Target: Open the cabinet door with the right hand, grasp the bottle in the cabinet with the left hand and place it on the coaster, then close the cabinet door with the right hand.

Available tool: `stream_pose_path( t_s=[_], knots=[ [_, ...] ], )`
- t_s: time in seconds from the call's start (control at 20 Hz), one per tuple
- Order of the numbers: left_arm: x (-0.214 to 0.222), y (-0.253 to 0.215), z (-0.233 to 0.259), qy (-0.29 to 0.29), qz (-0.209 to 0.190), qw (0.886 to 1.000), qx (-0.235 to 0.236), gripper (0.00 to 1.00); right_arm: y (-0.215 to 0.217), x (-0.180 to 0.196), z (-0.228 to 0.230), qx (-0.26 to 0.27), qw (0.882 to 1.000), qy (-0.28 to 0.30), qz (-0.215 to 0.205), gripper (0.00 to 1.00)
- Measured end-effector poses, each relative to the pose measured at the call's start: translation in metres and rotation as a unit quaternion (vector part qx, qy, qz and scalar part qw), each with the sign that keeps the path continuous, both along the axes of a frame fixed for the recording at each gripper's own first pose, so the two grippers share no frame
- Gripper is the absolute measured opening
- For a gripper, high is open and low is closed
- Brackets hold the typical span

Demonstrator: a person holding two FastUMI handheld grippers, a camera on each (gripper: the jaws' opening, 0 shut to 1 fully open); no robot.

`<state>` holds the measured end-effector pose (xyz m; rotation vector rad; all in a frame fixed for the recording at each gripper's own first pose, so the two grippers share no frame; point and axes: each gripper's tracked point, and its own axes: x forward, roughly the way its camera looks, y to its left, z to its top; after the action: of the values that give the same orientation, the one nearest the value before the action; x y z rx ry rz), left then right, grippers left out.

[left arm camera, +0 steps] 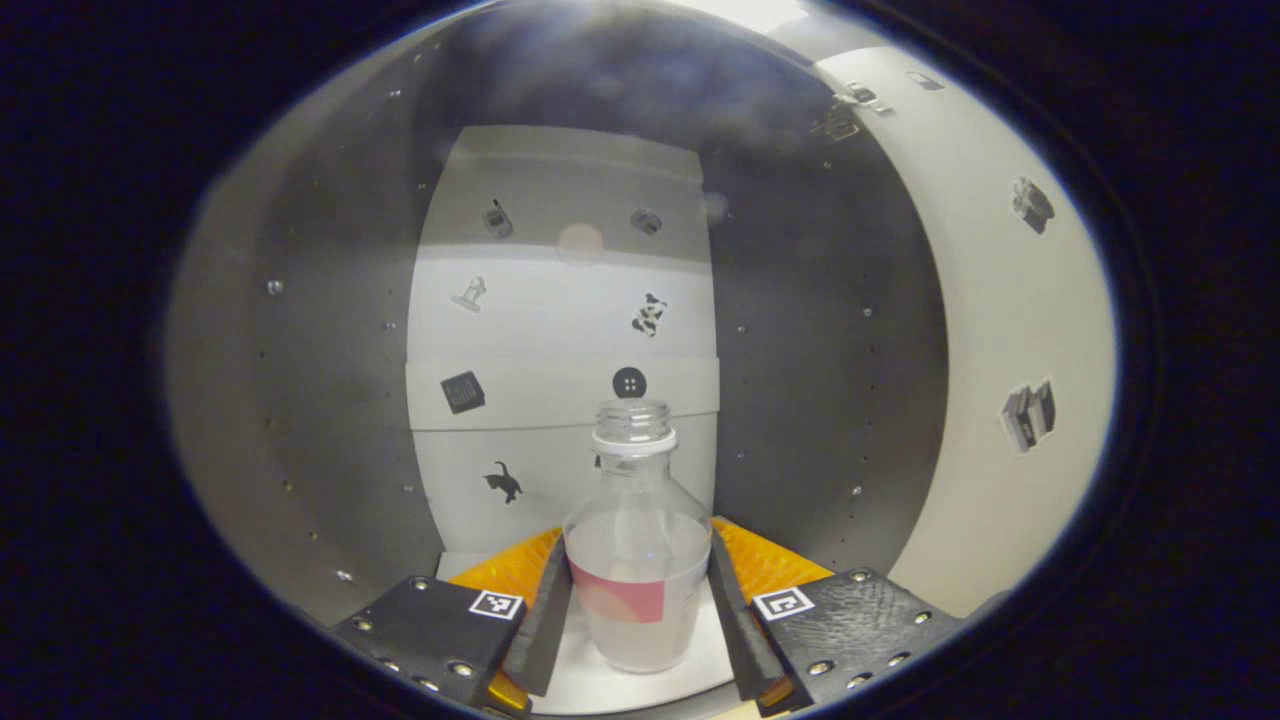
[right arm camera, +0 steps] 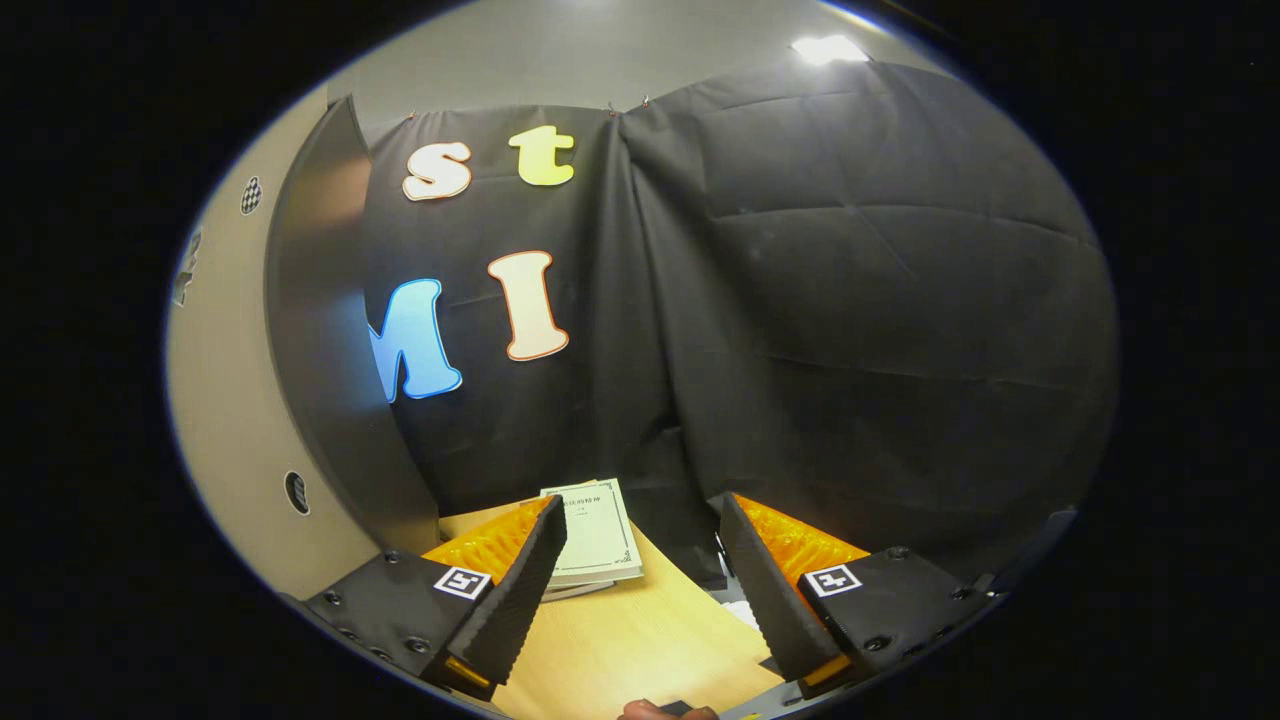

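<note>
Your left gripper point(left arm camera: 640, 600) is inside the cabinet point(left arm camera: 330, 400), its fingers point(left arm camera: 545, 625) set either side of the bottle point(left arm camera: 638, 560). Both pads lie against the bottle's lower body, at the height of its red label, so you have it clamped. The bottle stands upright on the cabinet's pale floor, clear-walled, with its threaded neck open at the top and no cap on it. Behind it the back wall point(left arm camera: 560, 330) carries small stickers: a cat low on the left, a dark square above that, a round button just over the bottle's mouth. The dark side walls close in on both sides, and at the far right the pale door point(left arm camera: 1010, 330) stands swung open, with stickers on it too.

In the right gripper view, the door point(right arm camera: 230, 400) stands at the left edge, pale face and dark rim toward you. Your right gripper point(right arm camera: 640, 590) hangs over the wooden table point(right arm camera: 640, 640) with its jaws spread wide and nothing between them. A booklet point(right arm camera: 595, 530) lies on the table just past the left finger. A fingertip point(right arm camera: 650, 711) shows at the bottom edge.
</note>
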<state>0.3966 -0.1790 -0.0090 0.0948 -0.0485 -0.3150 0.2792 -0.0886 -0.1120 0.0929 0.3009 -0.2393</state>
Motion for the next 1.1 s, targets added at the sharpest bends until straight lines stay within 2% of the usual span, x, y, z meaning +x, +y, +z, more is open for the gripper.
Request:
stream_pose_path(
  t_s=[0.3, 0.65, 0.9, 0.95, 1.1],
  knots=[
    [-0.046, 0.020, 0.009, -0.025, -0.001, 1.000, 0.009, 0.67, 0.025, -0.010, 0.004, 0.002, 1.000, -0.005, 0.015, 0.98],
    [-0.117, 0.072, 0.012, -0.023, 0.009, 0.999, -0.025, 0.67, 0.051, -0.032, 0.011, 0.011, 0.999, -0.012, 0.038, 0.98],
    [-0.175, 0.117, 0.005, -0.029, 0.026, 0.999, -0.020, 0.67, 0.050, -0.060, 0.029, -0.053, 0.997, -0.012, 0.049, 0.98],
    [-0.185, 0.126, 0.002, -0.028, 0.029, 0.999, -0.021, 0.67, 0.052, -0.065, 0.035, -0.057, 0.997, -0.017, 0.049, 0.92],
    [-0.212, 0.153, -0.010, -0.023, 0.041, 0.999, -0.023, 0.67, 0.057, -0.080, 0.040, -0.048, 0.997, -0.022, 0.050, 0.93]
  ],
)
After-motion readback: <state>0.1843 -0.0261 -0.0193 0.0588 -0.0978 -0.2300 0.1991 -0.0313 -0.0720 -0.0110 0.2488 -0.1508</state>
